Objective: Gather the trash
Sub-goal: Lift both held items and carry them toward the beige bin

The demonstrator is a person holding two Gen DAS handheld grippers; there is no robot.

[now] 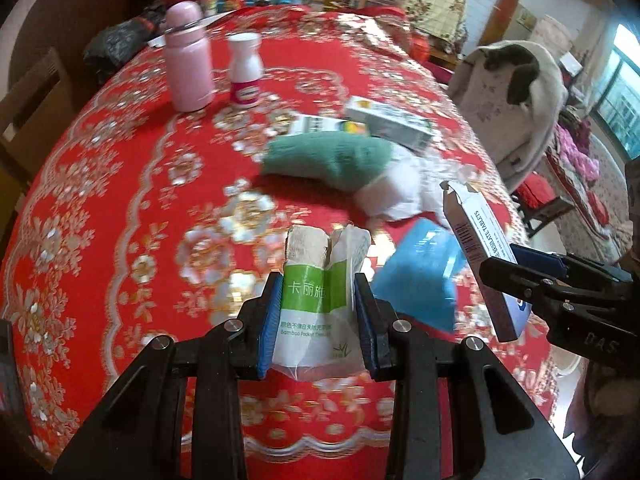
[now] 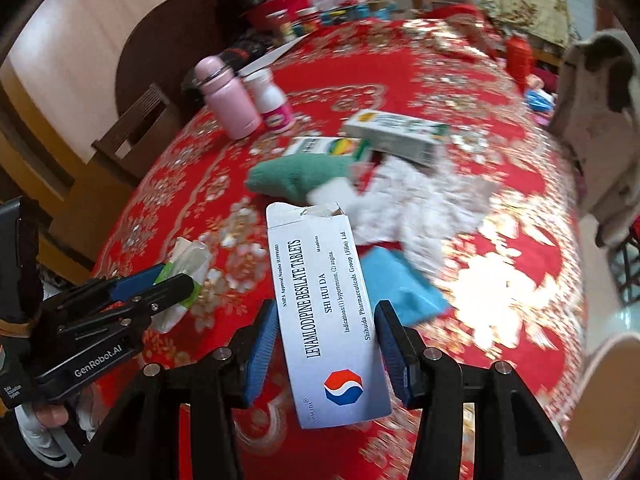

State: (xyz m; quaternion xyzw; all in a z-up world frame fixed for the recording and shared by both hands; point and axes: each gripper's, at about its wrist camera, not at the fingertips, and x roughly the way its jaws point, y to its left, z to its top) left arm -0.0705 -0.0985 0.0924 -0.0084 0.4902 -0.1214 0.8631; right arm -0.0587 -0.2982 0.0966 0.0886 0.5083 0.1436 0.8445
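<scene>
Now, left gripper (image 1: 318,312): clamped on a green-and-white tissue packet (image 1: 316,280), held above the table.
Right gripper (image 2: 328,344): pads pressed on both sides of a white tablet box (image 2: 324,312), its top flap torn open, lifted clear of the cloth.
Table (image 1: 120,200): red floral cloth.
Left on the table: blue paper (image 1: 420,276), white crumpled tissue (image 1: 396,192), green cloth (image 1: 328,160), two cartons (image 1: 392,120) near them.
Further back: pink flask (image 1: 188,60) beside a white bottle (image 1: 245,68).

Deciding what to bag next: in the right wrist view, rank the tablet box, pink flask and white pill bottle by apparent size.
1. Tablet box, though it is held nearest the camera, so that exaggerates it.
2. Pink flask.
3. White pill bottle, beside the flask and clearly smaller.
</scene>
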